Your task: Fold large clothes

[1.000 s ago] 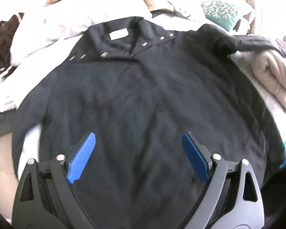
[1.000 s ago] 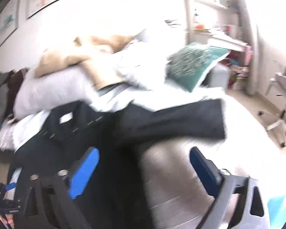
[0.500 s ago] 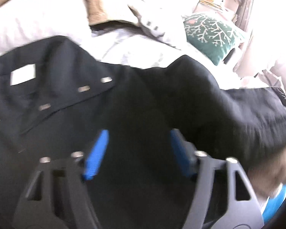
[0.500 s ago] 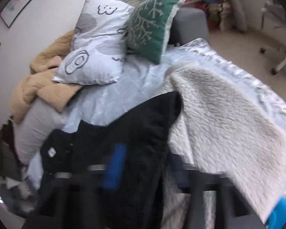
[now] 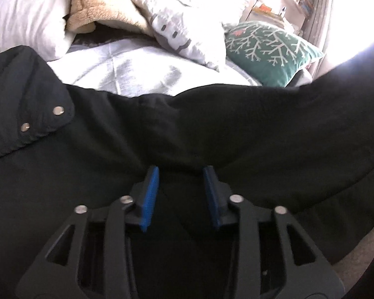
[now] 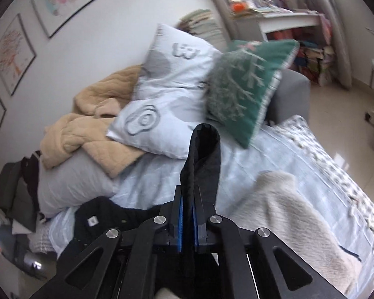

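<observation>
Right gripper (image 6: 187, 205) is clamping the black sleeve (image 6: 203, 154), blue pads nearly together with a fold of cloth pinched between them. The sleeve end is sticking up and forward past the fingertips, cuff opening at the top. Beyond the cuff a white printed pillow (image 6: 167, 92) and a green pillow (image 6: 246, 87) are leaning together; a tan blanket (image 6: 87, 129) is lying left of the fingers. A cream fleece (image 6: 286, 211) is lying right of the fingers on the pale bedsheet (image 6: 241, 164). Low and left of the fingers the sweater collar (image 6: 97, 216) with its white label is showing.

Left gripper (image 5: 180, 194) is sitting low over the black sweater (image 5: 112, 164), fingers (image 5: 150, 194) set at a narrow gap with dark cloth between and under them. Probably not gripping, though whether the pads are touching the fabric is hard to tell, black on black. The sweater is filling the view around the fingers, lying spread on the bed. Its snap collar (image 5: 40, 119) is lying left of the fingers, and the sleeve (image 5: 299, 129) is running off to the right of them. Ahead of the fingertips the sheet (image 5: 137, 72), the printed pillow (image 5: 187, 17) and the green pillow (image 5: 269, 49) are showing.
</observation>
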`<state>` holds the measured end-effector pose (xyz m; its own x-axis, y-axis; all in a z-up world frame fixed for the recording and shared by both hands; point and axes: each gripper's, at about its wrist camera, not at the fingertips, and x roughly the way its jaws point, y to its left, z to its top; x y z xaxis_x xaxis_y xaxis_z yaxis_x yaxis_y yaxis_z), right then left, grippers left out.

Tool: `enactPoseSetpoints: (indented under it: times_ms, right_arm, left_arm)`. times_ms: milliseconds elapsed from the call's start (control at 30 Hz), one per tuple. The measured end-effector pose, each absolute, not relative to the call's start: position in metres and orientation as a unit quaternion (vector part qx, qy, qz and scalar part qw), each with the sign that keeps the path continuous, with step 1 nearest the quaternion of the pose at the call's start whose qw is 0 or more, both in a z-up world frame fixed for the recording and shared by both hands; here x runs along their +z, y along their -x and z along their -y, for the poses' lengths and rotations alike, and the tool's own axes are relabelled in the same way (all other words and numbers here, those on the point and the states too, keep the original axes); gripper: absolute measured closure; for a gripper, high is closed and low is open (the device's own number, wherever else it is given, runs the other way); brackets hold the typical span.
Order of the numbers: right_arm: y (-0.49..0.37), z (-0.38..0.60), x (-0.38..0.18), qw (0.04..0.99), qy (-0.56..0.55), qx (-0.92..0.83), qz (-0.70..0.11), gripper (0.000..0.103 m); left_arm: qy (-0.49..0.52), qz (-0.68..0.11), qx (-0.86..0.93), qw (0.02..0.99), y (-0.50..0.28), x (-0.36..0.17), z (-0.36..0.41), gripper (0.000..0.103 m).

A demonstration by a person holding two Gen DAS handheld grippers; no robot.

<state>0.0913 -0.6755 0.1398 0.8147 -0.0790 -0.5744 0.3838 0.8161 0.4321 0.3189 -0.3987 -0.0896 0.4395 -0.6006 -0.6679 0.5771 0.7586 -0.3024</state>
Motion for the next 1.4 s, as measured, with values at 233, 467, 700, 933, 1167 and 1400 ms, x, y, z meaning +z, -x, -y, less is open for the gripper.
enactPoseSetpoints:
  times_ms: [233, 467, 700, 933, 1167, 1400]
  right_arm:
    - [-0.126, 0.596, 0.195, 0.927, -0.231, -0.073, -0.285, 0.097]
    - [-0.179, 0.489, 0.227, 0.930, -0.192, -0.010, -0.314, 0.097]
    - [-0.238, 0.379, 0.215, 0.914, -0.170, 0.064, -0.363, 0.096]
    - [-0.297, 0.271, 0.136, 0.872, -0.168, 0.140, -0.437, 0.090]
    - [-0.314, 0.240, 0.082, 0.846, -0.177, 0.174, -0.471, 0.050]
    - [-0.291, 0.308, 0.055, 0.865, -0.177, 0.111, -0.456, 0.037]
  left_arm:
    - [-0.001, -0.443, -0.314, 0.839, -0.313, -0.057, 0.326, 0.022]
    - [-0.016, -0.449, -0.259, 0.855, -0.313, -0.016, 0.203, 0.018]
    - [0.019, -0.458, -0.219, 0.862, -0.313, -0.003, 0.091, 0.017]
    - [0.087, -0.446, -0.179, 0.872, -0.316, -0.027, 0.009, 0.017]
    - [0.142, -0.456, -0.172, 0.861, -0.334, -0.051, -0.028, 0.017]
    - [0.162, -0.481, -0.200, 0.838, -0.356, -0.073, 0.000, 0.017]
